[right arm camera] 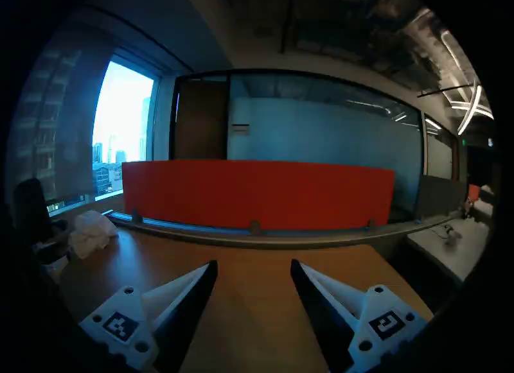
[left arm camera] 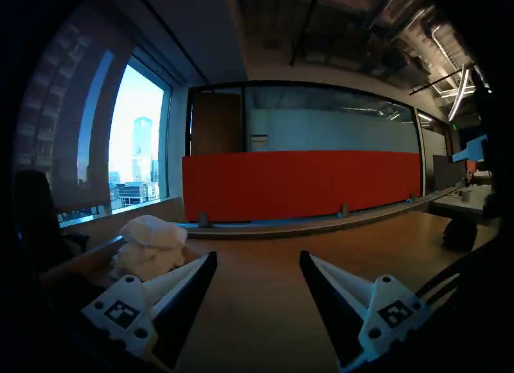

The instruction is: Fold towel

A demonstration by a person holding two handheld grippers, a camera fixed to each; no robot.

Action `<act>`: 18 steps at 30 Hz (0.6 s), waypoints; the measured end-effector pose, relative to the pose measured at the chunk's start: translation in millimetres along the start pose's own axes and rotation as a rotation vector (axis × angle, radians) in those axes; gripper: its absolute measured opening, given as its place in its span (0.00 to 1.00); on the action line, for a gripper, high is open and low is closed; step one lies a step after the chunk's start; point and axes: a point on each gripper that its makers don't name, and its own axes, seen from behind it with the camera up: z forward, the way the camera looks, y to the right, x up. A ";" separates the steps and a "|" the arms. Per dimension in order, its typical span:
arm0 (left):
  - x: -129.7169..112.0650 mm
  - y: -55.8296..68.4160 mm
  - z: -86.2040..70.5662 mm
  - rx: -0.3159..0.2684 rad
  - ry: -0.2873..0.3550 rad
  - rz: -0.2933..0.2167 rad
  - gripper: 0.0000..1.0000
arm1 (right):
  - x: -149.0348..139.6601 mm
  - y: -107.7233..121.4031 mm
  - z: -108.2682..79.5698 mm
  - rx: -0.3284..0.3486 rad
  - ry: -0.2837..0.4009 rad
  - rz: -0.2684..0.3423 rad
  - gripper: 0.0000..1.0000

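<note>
The left tool [left arm camera: 257, 253] is open and holds nothing. The right tool [right arm camera: 254, 262] is open and empty too. Both hang over the brown wooden surface [left arm camera: 257, 302]. Folding has not begun, it seems. Next, a tool must reach left for the crumpled white cloth towel [left arm camera: 151, 244]. It sits in a lumpy heap by the surface's left edge. Behind stands a long red screen [left arm camera: 302, 183].
</note>
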 end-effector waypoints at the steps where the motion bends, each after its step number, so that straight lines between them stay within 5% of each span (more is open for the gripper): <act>1: -5.1 -0.2 0.1 0.000 0.002 -0.005 0.95 | -2.6 -0.2 0.8 -0.003 0.002 0.002 0.88; 18: -54.4 -11.2 0.3 0.036 0.004 -0.012 0.95 | -32.3 -9.8 11.9 -0.014 -0.008 -0.033 0.88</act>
